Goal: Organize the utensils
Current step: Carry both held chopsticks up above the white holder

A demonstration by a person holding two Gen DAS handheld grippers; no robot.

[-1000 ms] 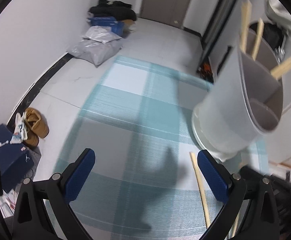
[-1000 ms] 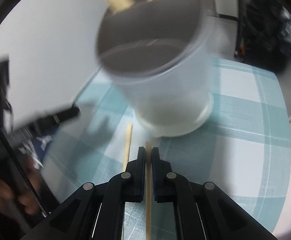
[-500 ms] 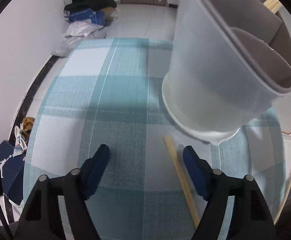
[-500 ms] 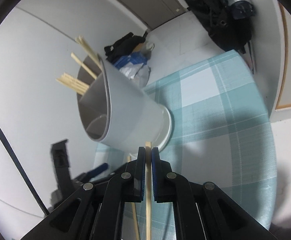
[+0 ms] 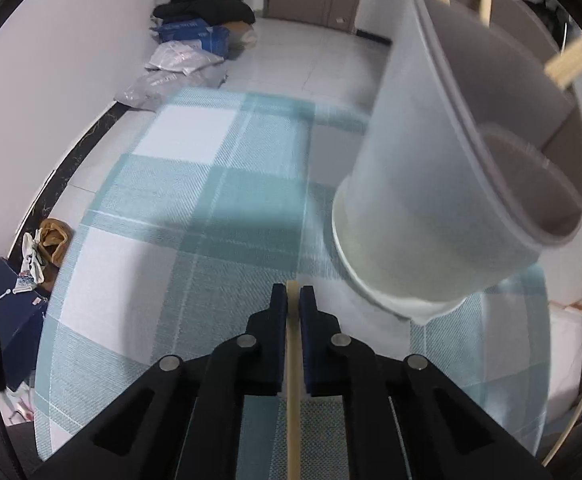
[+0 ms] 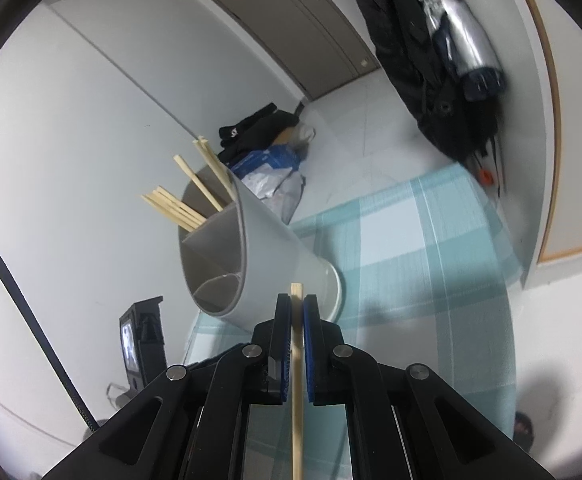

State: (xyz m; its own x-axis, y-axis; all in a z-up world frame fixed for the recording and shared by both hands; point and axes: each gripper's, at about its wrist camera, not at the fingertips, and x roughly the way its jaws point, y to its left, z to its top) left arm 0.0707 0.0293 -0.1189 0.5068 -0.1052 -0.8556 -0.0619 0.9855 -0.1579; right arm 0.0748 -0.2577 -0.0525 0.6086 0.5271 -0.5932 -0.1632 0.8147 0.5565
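A grey divided utensil holder (image 5: 451, 184) stands on the teal plaid tablecloth (image 5: 195, 216); it also shows in the right wrist view (image 6: 267, 264). Several wooden chopsticks (image 6: 187, 204) stick out of its far compartment. My left gripper (image 5: 293, 294) is shut on a wooden chopstick (image 5: 293, 380), just left of the holder's base. My right gripper (image 6: 297, 300) is shut on another wooden chopstick (image 6: 297, 360), held in front of the holder's base, above the table.
Bags and a blue box (image 5: 195, 48) lie on the floor by the far door. A shoe box and shoes (image 5: 15, 276) sit left of the table. Dark coats (image 6: 443, 48) hang at the right. The table edge curves close at left and right.
My left gripper has closed on the chopstick that lay beside the holder. My right gripper has lifted and pulled back from the holder with its chopstick.
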